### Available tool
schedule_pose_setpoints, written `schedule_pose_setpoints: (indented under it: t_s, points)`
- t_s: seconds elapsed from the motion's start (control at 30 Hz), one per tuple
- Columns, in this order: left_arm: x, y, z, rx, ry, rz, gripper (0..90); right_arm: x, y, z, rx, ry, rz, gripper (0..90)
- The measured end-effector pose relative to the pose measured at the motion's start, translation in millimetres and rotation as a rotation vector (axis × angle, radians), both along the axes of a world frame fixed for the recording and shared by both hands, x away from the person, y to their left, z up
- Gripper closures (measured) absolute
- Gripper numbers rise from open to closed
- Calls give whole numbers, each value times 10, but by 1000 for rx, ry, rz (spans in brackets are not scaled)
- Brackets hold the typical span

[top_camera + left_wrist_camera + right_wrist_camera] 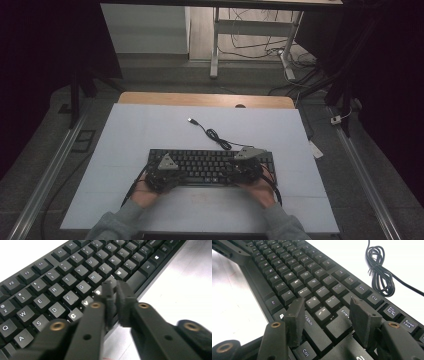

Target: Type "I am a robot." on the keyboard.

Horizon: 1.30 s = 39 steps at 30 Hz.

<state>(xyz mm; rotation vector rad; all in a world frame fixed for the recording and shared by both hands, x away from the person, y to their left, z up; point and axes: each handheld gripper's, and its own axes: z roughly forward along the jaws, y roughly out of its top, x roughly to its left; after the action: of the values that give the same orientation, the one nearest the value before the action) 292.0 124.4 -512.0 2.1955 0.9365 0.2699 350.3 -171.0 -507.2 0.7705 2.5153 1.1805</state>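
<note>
A black keyboard (210,167) lies across the near middle of the white table top. Over its left half, my left gripper (167,170) is shut. In the left gripper view its jaws (113,287) are pressed together with nothing between them, their tips just over the keys (62,277) near B and N. My right gripper (246,162) hovers over the keyboard's right half. In the right gripper view it (327,307) stands open above the Shift and Enter keys (337,322), holding nothing. The keyboard's black cable (215,134) lies coiled behind it.
The cable ends in a USB plug (191,120) lying loose on the white surface (140,130). The coil (379,272) sits just beyond the keyboard's far right edge. A wooden table edge (205,99) runs along the back, with a desk frame (215,50) and floor cables beyond.
</note>
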Motion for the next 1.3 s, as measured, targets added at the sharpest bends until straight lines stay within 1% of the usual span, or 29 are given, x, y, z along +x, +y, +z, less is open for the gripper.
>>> schedule_pose_setpoints:
  t_s: [0.1, 0.3, 0.53, 0.6, 0.77, 0.83, 0.87, 0.93, 1.1, 1.17, 1.3]
  points:
    - [12, -10, -21, 5, 8, 0, 892, 0, 0, 0, 0, 0, 0, 467]
    - [28, -30, -59, 34, 14, -1, 893, 0, 1, 0, 0, 0, 0, 467]
    - [34, -41, -77, 29, 13, 1, 893, 0, 1, -1, 0, 1, 0, 467]
    - [33, -57, -96, 46, 14, -9, 893, 0, 1, -1, -1, 1, 0, 467]
    - [28, -54, -77, 44, 6, -5, 894, -3, 3, 1, -1, 1, 0, 467]
    - [21, -19, -41, 19, -4, 7, 894, -2, 0, 4, 2, -1, -1, 466]
    - [18, 12, -10, -5, -12, 15, 894, -2, -3, 5, 3, -1, -1, 467]
    - [15, 59, 34, -32, -22, 22, 893, 1, -7, 6, 4, 0, -1, 466]
    - [5, 174, 128, -78, -44, 57, 883, 0, -4, 7, 7, 0, 1, 467]
    - [10, 216, 147, -99, -47, 71, 826, 0, -5, 8, 8, -1, 0, 466]
    - [23, 299, 169, -115, -55, 109, 674, 0, -9, 10, 12, -3, -2, 466]
